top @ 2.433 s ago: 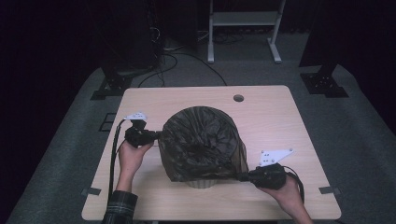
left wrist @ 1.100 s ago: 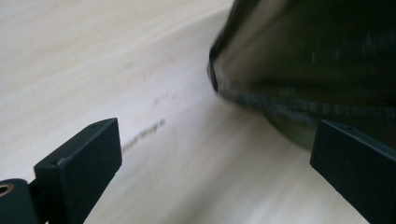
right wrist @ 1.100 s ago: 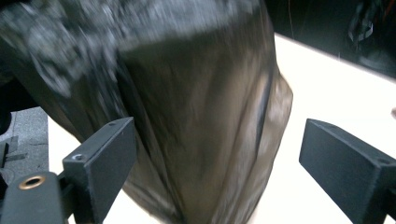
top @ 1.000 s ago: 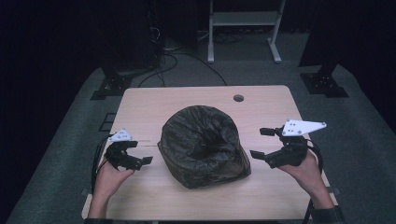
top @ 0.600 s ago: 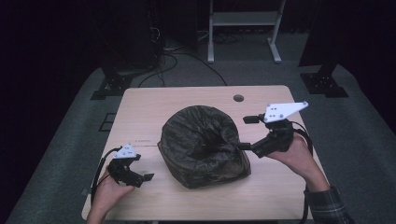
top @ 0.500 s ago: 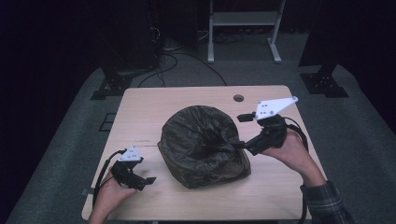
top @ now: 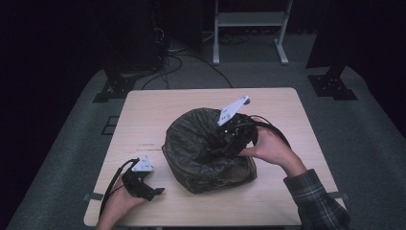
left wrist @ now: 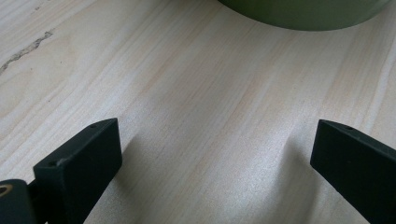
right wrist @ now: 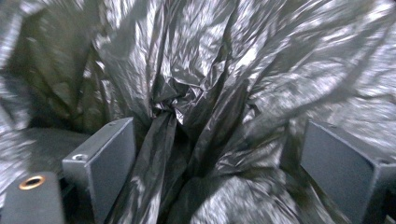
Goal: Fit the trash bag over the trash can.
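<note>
Bag (top: 201, 153), black and crinkled, sits at the middle of the table (top: 158, 110) in the high view, draped over a round bin and sunk in at its centre. The right gripper (top: 225, 143) reaches in from the right side, its tip down in the hollow of the plastic; the grey plate on top tilts up toward the far edge. The right hand (top: 265, 148) grips its body, with a plaid sleeve (top: 313, 201) behind it. The left gripper (top: 155, 190) lies low near the table's near left corner, well apart from the bag, in the left hand (top: 117, 203), its cable looping beside it. A small round hole shows near the far edge of the table. Beyond the table are a grey floor, cables and a white stand (top: 249, 28).

From the left gripper view, the two black jaws stand wide apart over bare wood (left wrist: 205, 116) with nothing between them. At the top edge curves the olive-green rim of the bin (left wrist: 303, 14), near but not touching.

Seen in the right gripper view, the jaws also stand wide, and gathered folds of the bag (right wrist: 196, 107) bunch into a twisted knot between them. The plastic lies against the left jaw's inner face; whether the right jaw touches it I cannot tell. The pads do not pinch the folds.
</note>
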Available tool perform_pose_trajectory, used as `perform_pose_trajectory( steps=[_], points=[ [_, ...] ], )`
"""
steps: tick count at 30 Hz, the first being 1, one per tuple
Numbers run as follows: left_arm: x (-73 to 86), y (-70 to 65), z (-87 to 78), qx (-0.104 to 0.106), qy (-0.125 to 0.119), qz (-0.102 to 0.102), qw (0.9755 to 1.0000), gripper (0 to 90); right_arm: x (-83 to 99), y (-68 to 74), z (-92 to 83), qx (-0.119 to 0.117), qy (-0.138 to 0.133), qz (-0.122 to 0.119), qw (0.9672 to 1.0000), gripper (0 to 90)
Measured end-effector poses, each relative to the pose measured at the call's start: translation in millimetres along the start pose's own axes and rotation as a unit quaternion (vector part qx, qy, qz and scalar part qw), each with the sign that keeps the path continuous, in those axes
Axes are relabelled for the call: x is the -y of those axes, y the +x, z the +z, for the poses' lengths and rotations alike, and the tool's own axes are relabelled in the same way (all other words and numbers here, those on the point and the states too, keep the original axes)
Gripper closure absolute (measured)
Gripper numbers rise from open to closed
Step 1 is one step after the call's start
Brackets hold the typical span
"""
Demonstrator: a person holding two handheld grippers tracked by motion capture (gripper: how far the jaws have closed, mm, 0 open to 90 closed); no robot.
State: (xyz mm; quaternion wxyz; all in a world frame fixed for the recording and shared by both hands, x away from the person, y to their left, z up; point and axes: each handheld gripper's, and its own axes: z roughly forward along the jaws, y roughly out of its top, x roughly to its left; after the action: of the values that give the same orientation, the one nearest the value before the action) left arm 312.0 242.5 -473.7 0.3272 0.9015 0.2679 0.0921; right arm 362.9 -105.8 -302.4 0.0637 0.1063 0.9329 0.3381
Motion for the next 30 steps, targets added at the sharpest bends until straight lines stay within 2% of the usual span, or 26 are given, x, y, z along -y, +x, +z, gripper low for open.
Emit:
perform_pose_trajectory(
  steps=[2, 3, 6, 9, 10, 14, 15, 16, 19, 22, 25, 27, 30],
  points=[
    [0.2, -0.4, 0.4, -0.003, 0.0, 0.003, 1.0, 0.5, -4.8, 0.9, 4.8, -0.009, 0.016, 0.001, 0.9998, 9.6],
    [0.1, -0.7, 0.7, -0.004, 0.0, 0.005, 1.0, 0.5, -7.0, 1.9, 6.2, -0.006, 0.022, -0.004, 0.9997, 9.7],
    [-0.1, -1.6, 1.5, -0.006, 0.002, 0.01, 0.9999, 0.0, -12.8, 2.7, 12.7, -0.012, 0.059, -0.004, 0.9982, 9.6],
    [-0.2, -2.1, 2.1, -0.005, 0.002, 0.011, 0.9999, 0.0, -16.4, 2.6, 20.2, -0.013, 0.097, 0.009, 0.9952, 9.6],
    [0.0, -2.1, 2.1, -0.005, 0.001, 0.011, 0.9999, 0.0, -17.5, 3.0, 23.8, -0.012, 0.115, 0.012, 0.9932, 9.6],
    [1.9, -2.1, 2.2, -0.004, -0.007, 0.01, 0.9999, 0.0, -20.4, 6.1, 35.1, -0.012, 0.16, 0.006, 0.9869, 9.6],
    [2.4, -2.1, 2.1, -0.004, -0.009, 0.01, 0.9999, 0.0, -20.7, 6.6, 36.7, -0.013, 0.165, 0.003, 0.9863, 9.5],
    [2.7, -2.1, 2.0, -0.004, -0.01, 0.011, 0.9999, 0.0, -21.2, 7.0, 37.2, -0.013, 0.165, 0.003, 0.9862, 9.6],
    [2.9, -2.3, 2.2, -0.004, -0.012, 0.011, 0.9999, 0.0, -24.1, 5.4, 29.3, -0.002, 0.143, 0.003, 0.9897, 9.5],
    [3.1, -2.6, 2.7, -0.005, -0.015, 0.01, 0.9998, 0.0, -32.8, 2.4, 10.6, 0.016, 0.097, 0.01, 0.9951, 9.5],
    [3.1, -2.7, 2.7, -0.005, -0.015, 0.009, 0.9998, 0.0, -44.7, 2.6, -0.2, 0.019, 0.065, 0.009, 0.9977, 9.5],
    [3.1, -2.9, 2.8, -0.005, -0.015, 0.009, 0.9998, 0.0, -55.3, 2.5, -0.7, 0.014, 0.044, 0.002, 0.9989, 9.5],
    [4.2, -3.0, 2.8, -0.006, -0.02, 0.009, 0.9997, 0.0, -67.4, 3.0, 9.4, 0.009, 0.042, -0.002, 0.9991, 9.5]
  ],
)
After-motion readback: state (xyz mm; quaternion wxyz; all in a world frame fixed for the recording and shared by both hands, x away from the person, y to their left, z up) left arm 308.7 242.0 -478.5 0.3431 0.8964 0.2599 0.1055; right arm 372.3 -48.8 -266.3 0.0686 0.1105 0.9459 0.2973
